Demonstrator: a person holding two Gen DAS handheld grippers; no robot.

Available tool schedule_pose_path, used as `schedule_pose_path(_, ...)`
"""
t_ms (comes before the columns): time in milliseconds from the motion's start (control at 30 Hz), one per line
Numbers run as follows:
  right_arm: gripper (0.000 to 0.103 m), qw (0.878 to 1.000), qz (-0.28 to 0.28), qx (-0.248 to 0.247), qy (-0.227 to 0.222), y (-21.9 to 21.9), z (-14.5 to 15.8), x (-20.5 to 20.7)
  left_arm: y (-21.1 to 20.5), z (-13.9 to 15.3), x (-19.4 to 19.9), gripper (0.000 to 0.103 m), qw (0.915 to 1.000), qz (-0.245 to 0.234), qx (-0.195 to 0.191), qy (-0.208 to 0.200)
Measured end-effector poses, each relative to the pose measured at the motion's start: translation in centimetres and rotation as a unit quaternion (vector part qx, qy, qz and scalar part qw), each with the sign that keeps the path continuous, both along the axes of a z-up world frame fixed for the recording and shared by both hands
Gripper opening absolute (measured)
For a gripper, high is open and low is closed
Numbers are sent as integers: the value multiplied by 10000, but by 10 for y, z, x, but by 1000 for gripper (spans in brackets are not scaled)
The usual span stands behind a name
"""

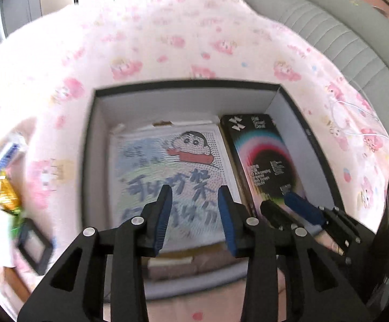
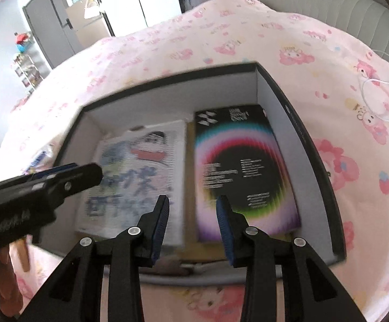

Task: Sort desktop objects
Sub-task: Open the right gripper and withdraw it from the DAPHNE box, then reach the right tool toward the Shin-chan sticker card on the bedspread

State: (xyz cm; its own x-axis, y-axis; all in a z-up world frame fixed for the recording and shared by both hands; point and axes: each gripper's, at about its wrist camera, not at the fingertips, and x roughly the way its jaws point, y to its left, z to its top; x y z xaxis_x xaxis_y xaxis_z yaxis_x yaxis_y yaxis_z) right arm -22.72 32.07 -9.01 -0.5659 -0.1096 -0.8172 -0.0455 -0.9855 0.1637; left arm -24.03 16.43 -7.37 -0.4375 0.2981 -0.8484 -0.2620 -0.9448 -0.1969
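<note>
An open black box with white inner walls (image 1: 183, 99) (image 2: 269, 86) sits on the pink bedspread. Inside lie a white cartoon picture board (image 1: 167, 166) (image 2: 140, 166) on the left and a black box with rainbow rings (image 1: 264, 155) (image 2: 242, 166) on the right. My left gripper (image 1: 194, 196) is open and empty, hovering over the cartoon board. My right gripper (image 2: 191, 204) is open and empty over the gap between the two items. The right gripper also shows in the left wrist view (image 1: 283, 201), over the black box. The left gripper shows in the right wrist view (image 2: 68, 177).
A pink cartoon-print bedspread (image 2: 221, 37) covers the surface. A grey padded headboard (image 1: 328, 26) is at the back right. A white cable (image 2: 377, 96) lies right of the box. Snack packets (image 1: 6, 177) and a small dark frame (image 1: 33, 244) lie left of the box.
</note>
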Motion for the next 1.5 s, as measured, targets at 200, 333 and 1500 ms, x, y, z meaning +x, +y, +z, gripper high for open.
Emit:
schedule_pose_path(200,33,9986,294,-169,415,-34,42,47,-15,42,42,41,9986,-54,-105,511)
schedule_pose_path(333,33,9970,531,-278,493,-59,57,77,-32,65,85,43,9968,-81,-148,783)
schedule_pose_path(1500,42,9690,2379,-252,616,-244,60,161,-233,56,248,45,9781,1816,387,936)
